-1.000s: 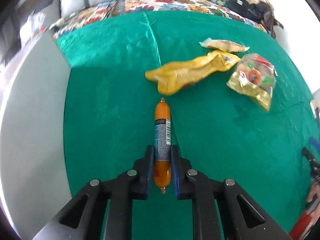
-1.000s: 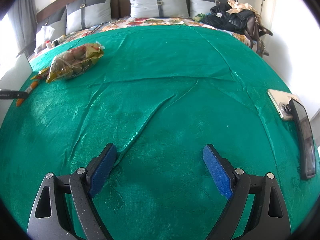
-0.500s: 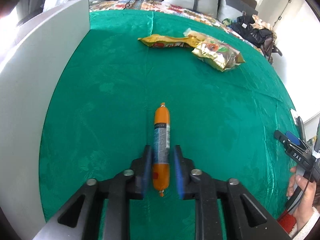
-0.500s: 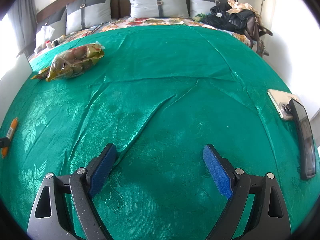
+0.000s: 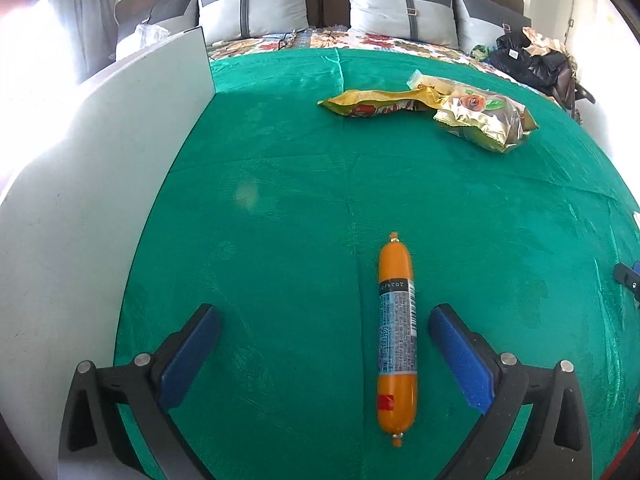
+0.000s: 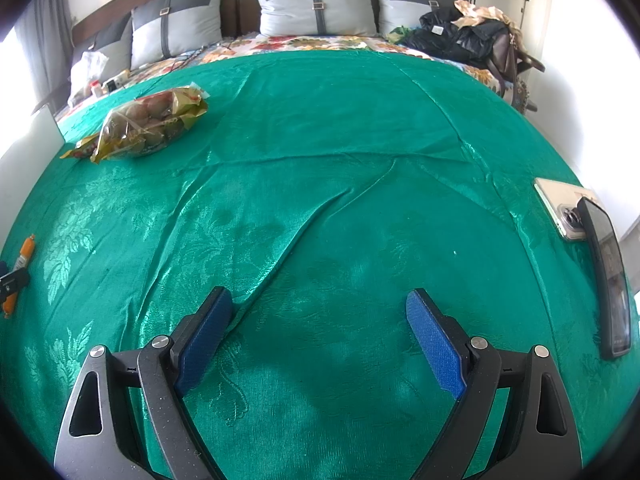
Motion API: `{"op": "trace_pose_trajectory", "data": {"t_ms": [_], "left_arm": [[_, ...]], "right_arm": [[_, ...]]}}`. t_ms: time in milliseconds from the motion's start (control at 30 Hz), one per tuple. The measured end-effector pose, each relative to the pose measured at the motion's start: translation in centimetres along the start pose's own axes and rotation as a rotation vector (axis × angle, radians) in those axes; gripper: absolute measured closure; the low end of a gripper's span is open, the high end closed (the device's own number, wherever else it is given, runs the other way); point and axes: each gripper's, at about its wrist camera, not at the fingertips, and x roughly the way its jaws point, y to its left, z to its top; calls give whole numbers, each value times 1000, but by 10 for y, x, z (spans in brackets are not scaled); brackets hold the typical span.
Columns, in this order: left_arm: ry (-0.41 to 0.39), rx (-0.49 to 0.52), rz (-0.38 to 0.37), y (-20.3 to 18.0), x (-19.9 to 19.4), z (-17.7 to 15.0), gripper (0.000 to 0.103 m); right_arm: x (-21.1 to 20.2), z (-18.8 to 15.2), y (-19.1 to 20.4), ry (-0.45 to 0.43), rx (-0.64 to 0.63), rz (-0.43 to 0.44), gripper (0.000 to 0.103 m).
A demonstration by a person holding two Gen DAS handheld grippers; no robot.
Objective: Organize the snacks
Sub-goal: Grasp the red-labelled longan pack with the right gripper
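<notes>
An orange sausage stick (image 5: 397, 340) with a blue-white label lies on the green cloth (image 5: 280, 200), between the fingers of my left gripper (image 5: 324, 320), closer to the right finger. The left gripper is open and touches nothing. The sausage also shows at the far left of the right wrist view (image 6: 20, 268). A yellow snack packet (image 5: 380, 104), a pale packet (image 5: 428, 82) and a gold bag of round snacks (image 5: 484, 120) lie far ahead. My right gripper (image 6: 320, 312) is open and empty over the cloth.
A white board (image 5: 100, 200) stands along the left edge of the cloth. Two phones (image 6: 592, 248) lie at the right edge. Pillows (image 6: 320, 4) and a dark bag (image 6: 472, 40) sit at the head of the bed.
My left gripper carried the sausage back away from the snack packets, then opened and let it go onto the cloth. The right gripper has not moved.
</notes>
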Motion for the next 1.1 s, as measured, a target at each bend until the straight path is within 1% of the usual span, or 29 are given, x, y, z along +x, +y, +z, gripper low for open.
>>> {"op": "trace_pose_trajectory", "data": {"t_ms": [100,800,867,900,933,1033,1100], "left_arm": [[-18,1,2,1,1,-1,0],[-20,-3,0,1,-4,-5,0],[-20,-2,1,0,-4,-4,0],[-20,-3,0,0,-4,-4,0],[-20,-3,-1,0,-4,-4,0],[-20,-3,0,0,-4,-5,0],[-20,-3,-1,0,-4,-5,0]], "right_arm": [[0,0,0,0,0,0,12],[1,0,0,1,0,2,11],[2,3,0,13,7,4,9],[4,8,1,38,27,-3,10],[2,14,1,48,71,20,10],[-5,40,8,10,260,205,10],[1,68,25,23,364,330,10]]}}
